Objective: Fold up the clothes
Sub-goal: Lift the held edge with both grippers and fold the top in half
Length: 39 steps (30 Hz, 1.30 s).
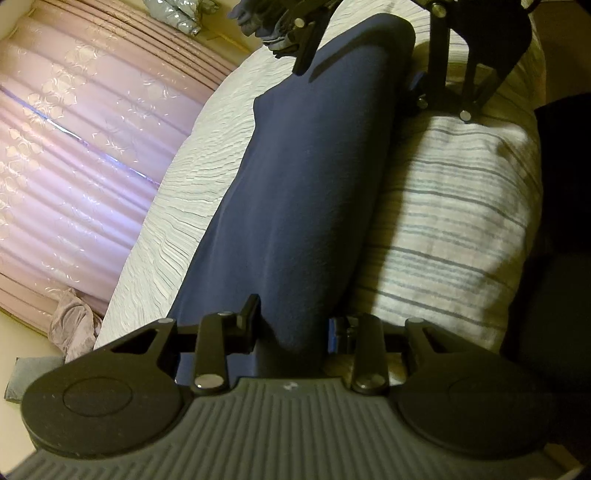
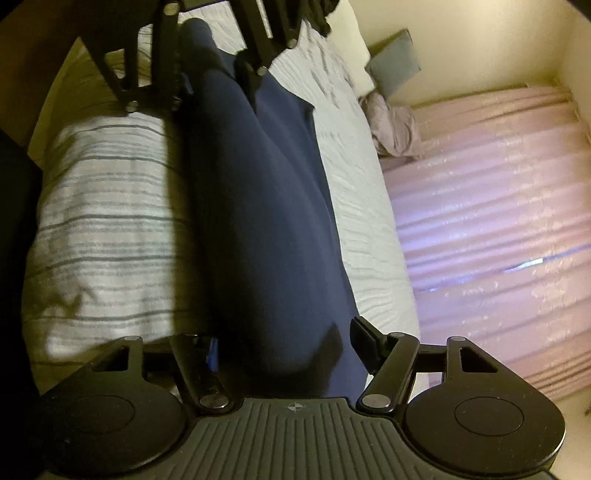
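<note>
A long navy garment (image 1: 303,192) lies stretched along the bed, folded into a narrow band. My left gripper (image 1: 295,325) is at its near end in the left wrist view, with its fingers pressed against a bunched fold of the cloth. My right gripper (image 2: 288,347) sits at the opposite end, its jaws spread wide on either side of the navy garment (image 2: 266,206). Each gripper also shows at the top of the other view: the right gripper (image 1: 362,70) and the left gripper (image 2: 214,85).
The bed carries a white striped cover (image 1: 450,221) and a ribbed cream sheet (image 1: 177,206). Pink curtains (image 1: 74,155) hang beyond the bed. A crumpled mauve cloth (image 2: 391,125) and a grey cushion (image 2: 395,66) lie near the wall. More dark clothes (image 1: 266,26) are piled at the far end.
</note>
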Each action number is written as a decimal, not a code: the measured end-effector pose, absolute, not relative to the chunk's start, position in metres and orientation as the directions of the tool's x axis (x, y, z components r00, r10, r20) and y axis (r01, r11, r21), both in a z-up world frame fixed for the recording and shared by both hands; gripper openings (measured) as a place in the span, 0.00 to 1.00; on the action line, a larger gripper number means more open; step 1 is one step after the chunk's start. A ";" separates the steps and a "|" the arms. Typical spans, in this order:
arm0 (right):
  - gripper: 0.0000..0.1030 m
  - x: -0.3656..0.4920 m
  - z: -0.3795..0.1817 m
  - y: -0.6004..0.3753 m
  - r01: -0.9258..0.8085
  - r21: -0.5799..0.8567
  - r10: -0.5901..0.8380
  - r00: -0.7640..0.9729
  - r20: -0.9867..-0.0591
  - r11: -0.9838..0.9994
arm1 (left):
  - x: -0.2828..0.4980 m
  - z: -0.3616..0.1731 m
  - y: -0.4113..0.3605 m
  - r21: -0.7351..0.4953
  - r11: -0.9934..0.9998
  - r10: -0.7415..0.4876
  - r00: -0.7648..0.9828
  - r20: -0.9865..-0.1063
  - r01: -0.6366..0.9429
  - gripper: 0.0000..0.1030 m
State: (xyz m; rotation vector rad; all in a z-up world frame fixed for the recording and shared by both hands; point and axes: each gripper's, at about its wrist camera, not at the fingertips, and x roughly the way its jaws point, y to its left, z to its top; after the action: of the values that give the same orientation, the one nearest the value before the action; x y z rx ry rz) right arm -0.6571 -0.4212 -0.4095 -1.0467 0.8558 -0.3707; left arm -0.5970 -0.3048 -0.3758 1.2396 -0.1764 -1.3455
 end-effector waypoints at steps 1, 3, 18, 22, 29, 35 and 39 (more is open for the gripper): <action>0.60 -0.657 -0.410 -0.422 -0.115 -0.868 -0.642 0.628 -0.440 0.482 | -0.598 -0.376 -0.304 0.739 -0.252 -0.788 0.311 -0.532 0.625 0.30; 0.55 -0.657 -0.411 -0.422 -0.117 -0.864 -0.642 0.622 -0.448 0.490 | -0.600 -0.376 -0.300 0.740 -0.252 -0.788 0.312 -0.531 0.624 0.31; 0.34 -0.669 -0.392 -0.413 -0.040 -0.822 -0.619 0.637 -0.460 0.568 | -0.606 -0.396 -0.299 0.860 -0.260 -0.824 0.363 -0.435 0.439 0.42; 0.33 -0.671 -0.391 -0.408 -0.039 -0.822 -0.623 0.632 -0.460 0.567 | -0.606 -0.396 -0.300 0.850 -0.272 -0.816 0.360 -0.452 0.450 0.29; 0.36 -0.665 -0.408 -0.402 -0.107 -0.864 -0.654 0.610 -0.447 0.491 | -0.610 -0.402 -0.294 0.850 -0.264 -0.816 0.364 -0.449 0.457 0.24; 0.46 -0.660 -0.416 -0.411 -0.147 -0.860 -0.658 0.585 -0.473 0.488 | -0.614 -0.404 -0.286 0.849 -0.267 -0.816 0.363 -0.451 0.455 0.23; 0.46 -0.656 -0.423 -0.414 -0.164 -0.861 -0.666 0.570 -0.481 0.481 | -0.611 -0.402 -0.286 0.850 -0.264 -0.819 0.360 -0.447 0.456 0.23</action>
State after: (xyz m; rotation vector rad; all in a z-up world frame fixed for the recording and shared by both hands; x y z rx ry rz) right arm -0.6565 -0.4142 -0.4231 -1.0522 0.9455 -0.3697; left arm -0.6106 -0.2863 -0.4022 1.3524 -0.3653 -1.2679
